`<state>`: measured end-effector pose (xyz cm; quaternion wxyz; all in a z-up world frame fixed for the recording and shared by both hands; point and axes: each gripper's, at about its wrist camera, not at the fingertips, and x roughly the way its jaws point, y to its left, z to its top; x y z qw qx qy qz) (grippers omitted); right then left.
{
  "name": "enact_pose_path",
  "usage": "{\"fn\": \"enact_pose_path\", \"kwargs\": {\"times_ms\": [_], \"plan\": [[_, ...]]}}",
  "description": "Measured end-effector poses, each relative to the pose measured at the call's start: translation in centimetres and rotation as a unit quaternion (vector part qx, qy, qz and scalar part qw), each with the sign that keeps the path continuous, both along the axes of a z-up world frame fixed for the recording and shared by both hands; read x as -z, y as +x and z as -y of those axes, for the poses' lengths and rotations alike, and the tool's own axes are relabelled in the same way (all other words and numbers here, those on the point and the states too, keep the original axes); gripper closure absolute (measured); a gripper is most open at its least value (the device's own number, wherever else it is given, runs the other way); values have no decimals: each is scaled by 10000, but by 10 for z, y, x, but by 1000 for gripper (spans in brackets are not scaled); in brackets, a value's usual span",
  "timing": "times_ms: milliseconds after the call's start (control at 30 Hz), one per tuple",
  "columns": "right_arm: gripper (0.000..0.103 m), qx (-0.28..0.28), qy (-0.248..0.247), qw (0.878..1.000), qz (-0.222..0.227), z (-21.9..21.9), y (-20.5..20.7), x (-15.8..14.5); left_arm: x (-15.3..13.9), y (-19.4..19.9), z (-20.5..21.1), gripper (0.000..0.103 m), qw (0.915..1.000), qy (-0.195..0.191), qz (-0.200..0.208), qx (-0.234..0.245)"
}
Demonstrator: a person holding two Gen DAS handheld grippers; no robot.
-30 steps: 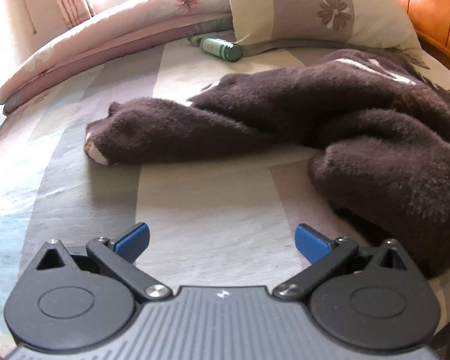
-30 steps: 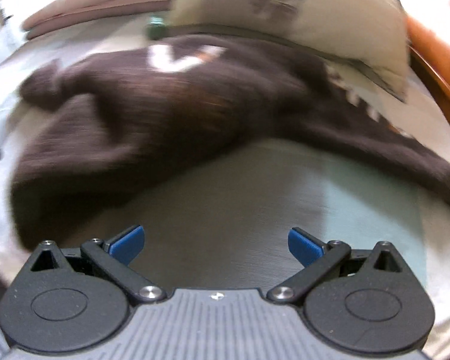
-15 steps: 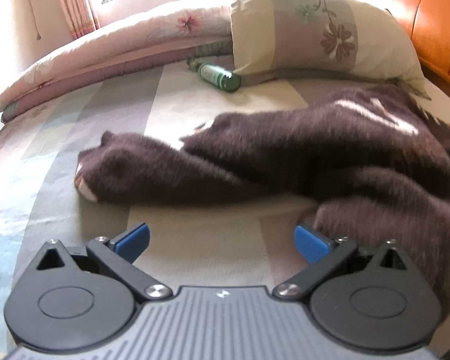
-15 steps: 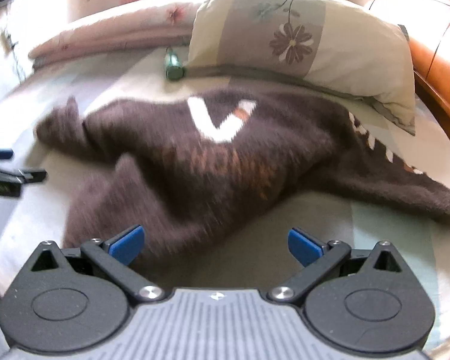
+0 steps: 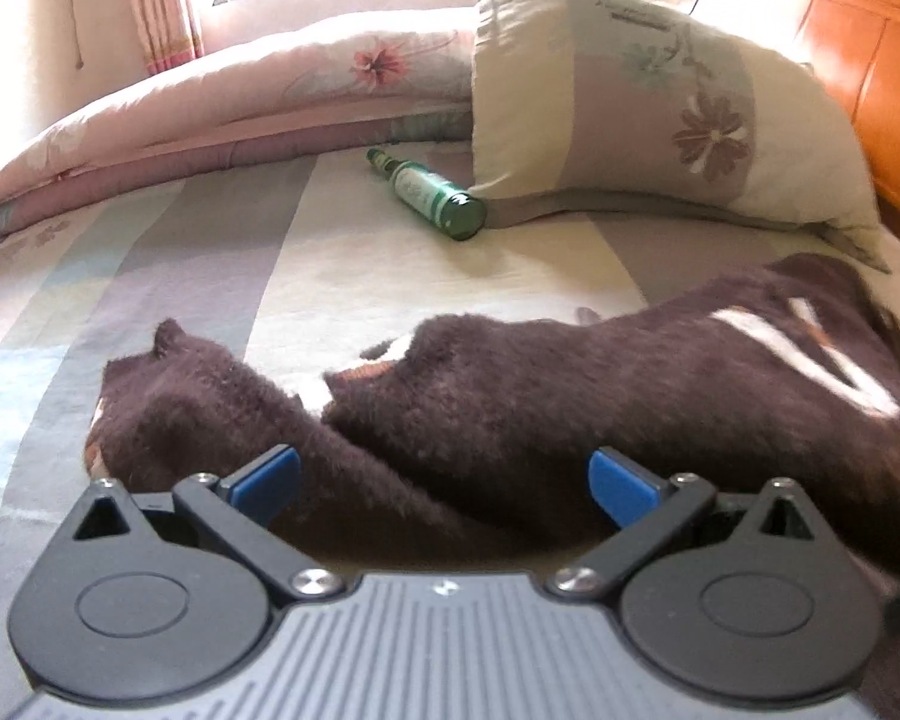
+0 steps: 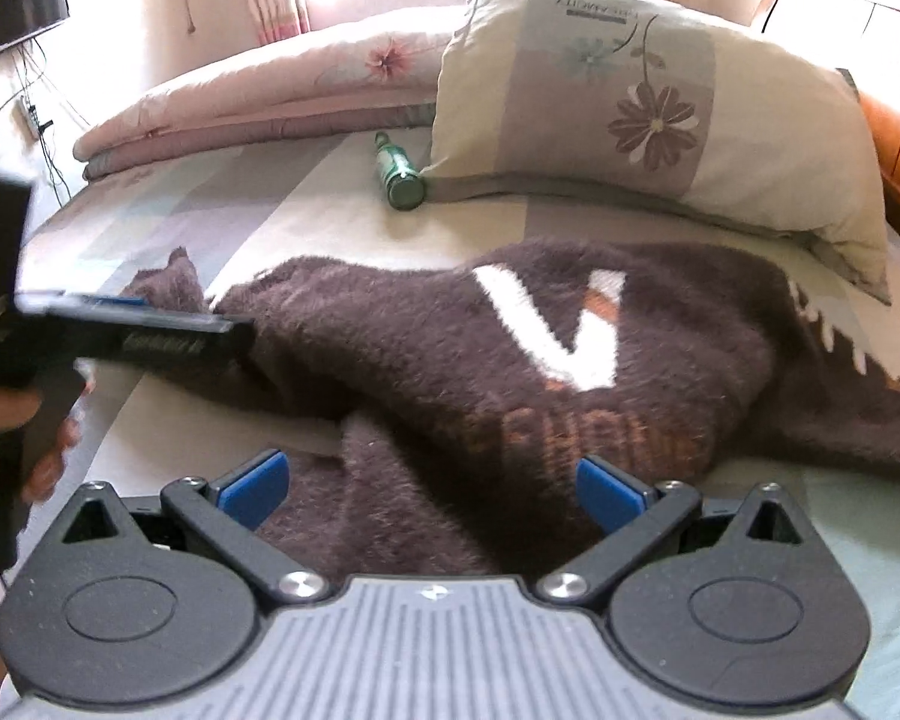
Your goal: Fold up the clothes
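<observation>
Left wrist view: my left tool [image 5: 444, 483] is spread wide, gripping nothing, its blue fingertips [image 5: 262, 476] low over a sleeve of the brown fuzzy sweater [image 5: 570, 408]. My right tool [image 6: 429, 483] is just as wide and empty, above the sweater's rumpled hem. The sweater lies crumpled across the striped bed [image 6: 306, 222], white V collar facing up. Beyond it, a green bottle [image 5: 435, 195] lies on its side touching the floral pillow [image 5: 648, 114].

Left gripper [image 5: 444, 477] and right gripper [image 6: 429, 483] are held level, jaws spread wide; contact with anything apparently not made.
</observation>
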<state>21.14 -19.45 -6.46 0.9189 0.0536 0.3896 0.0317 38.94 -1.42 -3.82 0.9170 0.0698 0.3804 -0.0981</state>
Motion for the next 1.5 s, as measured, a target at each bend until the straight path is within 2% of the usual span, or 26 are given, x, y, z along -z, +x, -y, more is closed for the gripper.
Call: {"fn": "enact_pose_path", "kwargs": {"times_ms": [133,267,400,700,900,967,1067,1167,1267,1400,1500], "plan": [[0,-8,66,10000,-36,-7,6,10,13,29,0,1,10000,50,-16,-58],[0,35,51,10000,0,-11,10,16,31,64,1,1,9997,13,-201,-168],[0,10,120,9999,-29,-11,12,18,47,83,-7,1,9990,-214,-363,-179],[0,47,135,9998,-115,-7,5,13,57,41,-45,0,9936,-829,-710,-283],[0,-63,21,10000,9,-18,-5,-4,54,3,-69,1,9926,-948,-714,-255],[0,-214,-15,9997,93,-25,-6,-11,52,-8,-80,1,9931,-813,-793,-307],[0,-568,-50,9981,216,-43,2,-18,47,-25,-102,1,9952,-607,-638,-426],[0,-1033,69,9942,302,-67,20,-21,35,-39,-126,1,9961,-631,-498,-370],[0,-1669,225,9855,225,-103,52,-18,21,-50,-148,1,9977,-482,-339,-338],[0,-2255,425,9733,-50,-152,107,5,8,-60,-186,1,9983,-369,-194,-410],[0,-2566,352,9655,-281,-189,140,31,8,-65,-214,1,9978,-392,-165,-509]]}}
